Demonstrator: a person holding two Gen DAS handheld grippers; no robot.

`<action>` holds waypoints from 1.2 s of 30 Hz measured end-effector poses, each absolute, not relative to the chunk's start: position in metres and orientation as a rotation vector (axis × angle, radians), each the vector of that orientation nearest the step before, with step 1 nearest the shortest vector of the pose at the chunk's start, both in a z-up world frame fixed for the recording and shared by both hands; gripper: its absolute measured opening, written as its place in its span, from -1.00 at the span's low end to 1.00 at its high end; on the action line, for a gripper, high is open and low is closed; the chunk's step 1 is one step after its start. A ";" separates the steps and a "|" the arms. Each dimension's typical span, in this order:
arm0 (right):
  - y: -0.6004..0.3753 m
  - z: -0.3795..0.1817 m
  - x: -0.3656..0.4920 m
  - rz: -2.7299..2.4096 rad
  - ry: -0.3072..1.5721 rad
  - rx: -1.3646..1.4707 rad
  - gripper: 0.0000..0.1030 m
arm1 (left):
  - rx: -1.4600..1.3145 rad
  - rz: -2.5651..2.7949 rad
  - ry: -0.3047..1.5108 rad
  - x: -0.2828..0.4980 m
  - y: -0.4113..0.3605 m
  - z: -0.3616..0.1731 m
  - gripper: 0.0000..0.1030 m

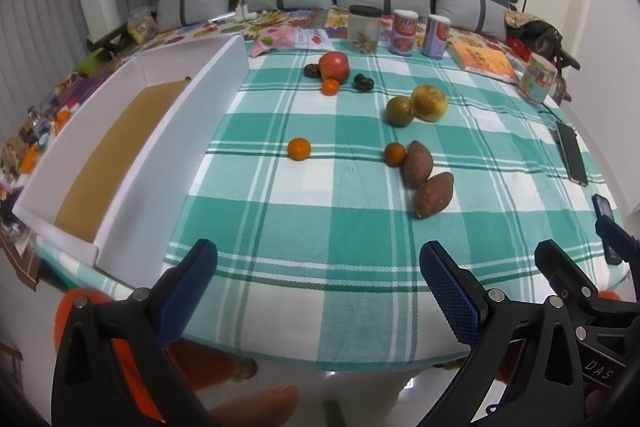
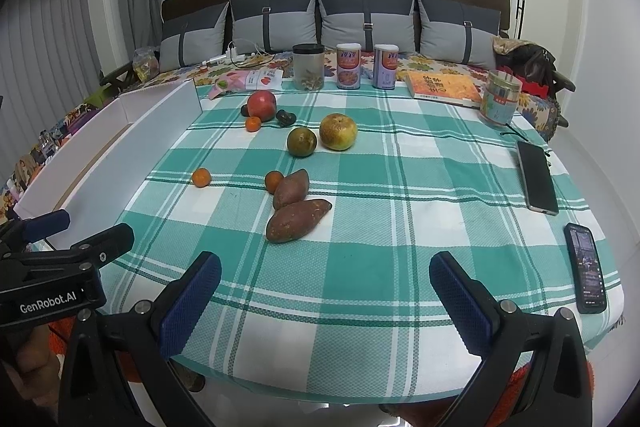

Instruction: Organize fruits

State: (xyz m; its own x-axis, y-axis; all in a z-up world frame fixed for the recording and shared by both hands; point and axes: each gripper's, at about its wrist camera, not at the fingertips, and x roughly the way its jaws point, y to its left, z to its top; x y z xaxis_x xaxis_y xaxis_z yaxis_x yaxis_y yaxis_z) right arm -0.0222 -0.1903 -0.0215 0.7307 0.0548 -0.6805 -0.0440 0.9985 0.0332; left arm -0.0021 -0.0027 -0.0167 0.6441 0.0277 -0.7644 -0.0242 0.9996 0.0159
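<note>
A: Starting at our left, the white box [image 1: 168,131] sits along the counter [image 1: 320,227] edge with nothing in it but a brown liner. Our left hand-held gripper [image 1: 318,279] hovers at the near edge, jaws spread wide and holding nothing.

B: Then the fruit, all loose on the checked cloth: a lone tangerine [image 1: 299,149] nearest the box, a red apple [image 1: 334,65] further back with a small tangerine and two dark fruits touching or just beside it, and mid-counter a green orange [image 1: 399,111] against a yellow pear [image 1: 429,103].

A: The two sweet potatoes [image 1: 426,177] lie touching, another tangerine pressed to the upper one. We think pinching that tangerine could nudge the potato and send things rolling.

B: Round fruit may also squirt out of a wide-open grip. On our right, the right hand-held gripper [image 2: 325,283] is likewise open and empty, with two phones [image 2: 560,219] nearby; a careless sweep there could knock one off.
</note>
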 end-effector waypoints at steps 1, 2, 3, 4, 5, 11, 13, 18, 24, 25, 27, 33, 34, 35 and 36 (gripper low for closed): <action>-0.190 -0.022 -0.022 0.055 0.751 0.015 1.00 | 0.002 0.029 0.874 -0.002 -0.003 -0.017 0.97; -0.189 -0.023 -0.022 0.055 0.753 0.014 1.00 | -0.001 0.028 0.878 -0.002 -0.003 -0.018 0.97; -0.189 -0.023 -0.022 0.055 0.755 0.013 1.00 | -0.003 0.028 0.881 -0.002 -0.003 -0.019 0.97; -0.189 -0.024 -0.021 0.055 0.757 0.011 1.00 | -0.004 0.028 0.885 -0.002 -0.003 -0.020 0.97; -0.188 -0.024 -0.021 0.056 0.759 0.011 1.00 | -0.007 0.028 0.888 -0.001 -0.003 -0.021 0.97; -0.186 -0.026 -0.019 0.057 0.764 0.006 1.00 | -0.012 0.028 0.892 0.000 -0.002 -0.023 0.97; -0.186 -0.027 -0.019 0.057 0.767 0.006 1.00 | -0.015 0.027 0.899 0.001 -0.001 -0.025 0.97; -0.187 -0.028 -0.019 0.054 0.773 0.007 1.00 | -0.022 0.028 0.905 0.003 0.000 -0.028 0.97; -0.187 -0.031 -0.017 0.056 0.780 0.006 1.00 | -0.024 0.029 0.911 0.004 0.002 -0.031 0.97; -0.187 -0.031 -0.017 0.056 0.781 0.005 1.00 | -0.026 0.029 0.912 0.004 0.003 -0.032 0.97; -0.187 -0.031 -0.017 0.056 0.779 0.006 1.00 | -0.030 0.030 0.915 0.005 0.004 -0.032 0.97; -0.186 -0.032 -0.016 0.055 0.786 0.008 1.00 | -0.031 0.030 0.916 0.005 0.004 -0.033 0.97; -0.186 -0.032 -0.016 0.056 0.786 0.008 1.00 | -0.032 0.030 0.916 0.005 0.004 -0.033 0.97; -0.186 -0.032 -0.016 0.056 0.786 0.008 1.00 | -0.032 0.030 0.917 0.005 0.005 -0.033 0.97; -0.186 -0.032 -0.016 0.056 0.784 0.008 1.00 | -0.033 0.031 0.918 0.005 0.005 -0.033 0.97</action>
State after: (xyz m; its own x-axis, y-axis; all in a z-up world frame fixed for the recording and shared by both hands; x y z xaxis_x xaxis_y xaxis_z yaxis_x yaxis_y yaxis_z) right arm -0.0162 -0.1858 -0.0324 0.7064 0.0530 -0.7058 -0.0473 0.9985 0.0276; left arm 0.0050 0.0048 -0.0334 0.6069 0.0127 -0.7946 -0.0406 0.9991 -0.0151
